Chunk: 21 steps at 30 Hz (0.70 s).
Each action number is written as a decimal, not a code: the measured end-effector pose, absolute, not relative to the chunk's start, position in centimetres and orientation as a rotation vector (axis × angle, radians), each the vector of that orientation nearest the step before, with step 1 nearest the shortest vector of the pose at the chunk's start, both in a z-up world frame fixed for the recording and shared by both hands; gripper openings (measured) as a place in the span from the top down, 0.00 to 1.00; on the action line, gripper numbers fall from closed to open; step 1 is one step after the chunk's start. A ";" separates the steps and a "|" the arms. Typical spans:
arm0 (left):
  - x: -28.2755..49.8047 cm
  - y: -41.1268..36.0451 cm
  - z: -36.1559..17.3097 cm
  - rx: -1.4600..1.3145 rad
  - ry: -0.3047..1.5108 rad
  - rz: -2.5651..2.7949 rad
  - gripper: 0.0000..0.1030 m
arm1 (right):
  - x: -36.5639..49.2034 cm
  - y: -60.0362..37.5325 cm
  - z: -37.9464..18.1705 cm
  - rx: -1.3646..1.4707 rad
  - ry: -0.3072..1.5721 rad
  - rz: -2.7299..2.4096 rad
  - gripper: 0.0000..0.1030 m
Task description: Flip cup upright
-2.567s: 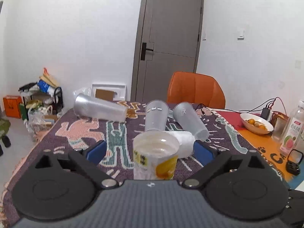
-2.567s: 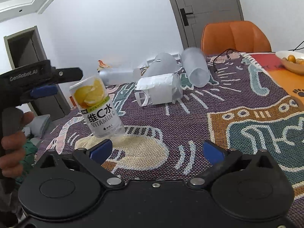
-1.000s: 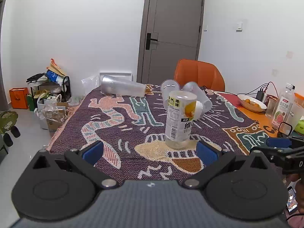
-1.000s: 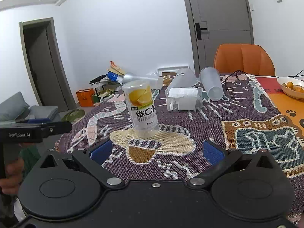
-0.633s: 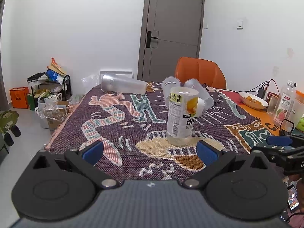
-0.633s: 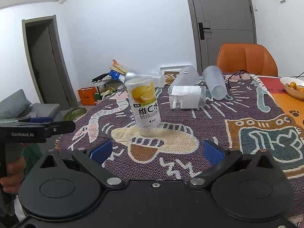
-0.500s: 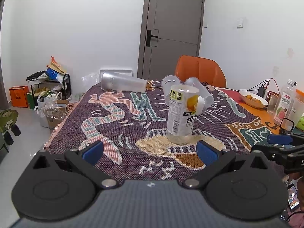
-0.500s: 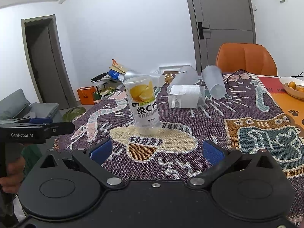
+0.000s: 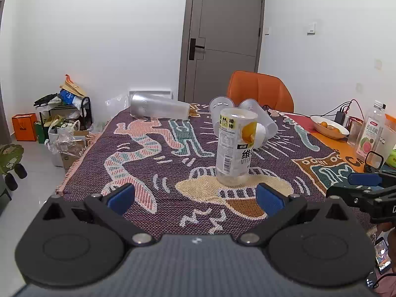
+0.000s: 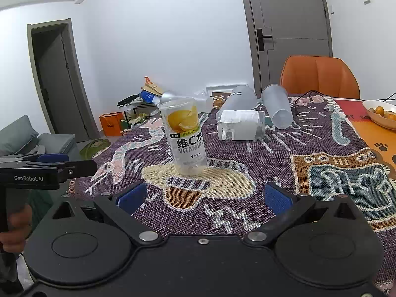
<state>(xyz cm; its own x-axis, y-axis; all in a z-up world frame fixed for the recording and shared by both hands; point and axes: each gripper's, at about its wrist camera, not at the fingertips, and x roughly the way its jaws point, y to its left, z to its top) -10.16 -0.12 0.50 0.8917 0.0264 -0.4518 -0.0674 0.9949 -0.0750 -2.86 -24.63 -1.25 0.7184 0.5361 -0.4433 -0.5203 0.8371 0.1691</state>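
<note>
The left gripper (image 9: 195, 198) was held wide open and empty, as was the right gripper (image 10: 203, 198). The cup (image 9: 234, 146) was seen upright on the cloth (image 9: 148, 163), ahead of both, touched by neither. Behind it, a wrapped cup (image 10: 238, 125) was partly hidden in the left view. The right gripper's far finger was cut off there.

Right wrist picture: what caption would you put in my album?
Open right tongs face an upright lemon cup on the patterned cloth.
</note>
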 end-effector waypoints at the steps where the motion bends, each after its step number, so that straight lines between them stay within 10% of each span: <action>1: -10.2 -0.1 0.5 -0.091 0.467 0.049 0.00 | -2.9 -24.6 -1.2 0.033 0.500 0.585 0.00; 21: -10.2 0.0 0.4 -0.095 0.466 0.055 0.00 | -3.0 -24.5 -1.3 0.028 0.502 0.580 0.00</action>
<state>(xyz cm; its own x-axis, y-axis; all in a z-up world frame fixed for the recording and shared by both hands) -10.16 -0.04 0.44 0.8921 0.0310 -0.4509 -0.0746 0.9941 -0.0791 -3.02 -24.55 -1.33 0.7200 0.5316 -0.4461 -0.5183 0.8394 0.1637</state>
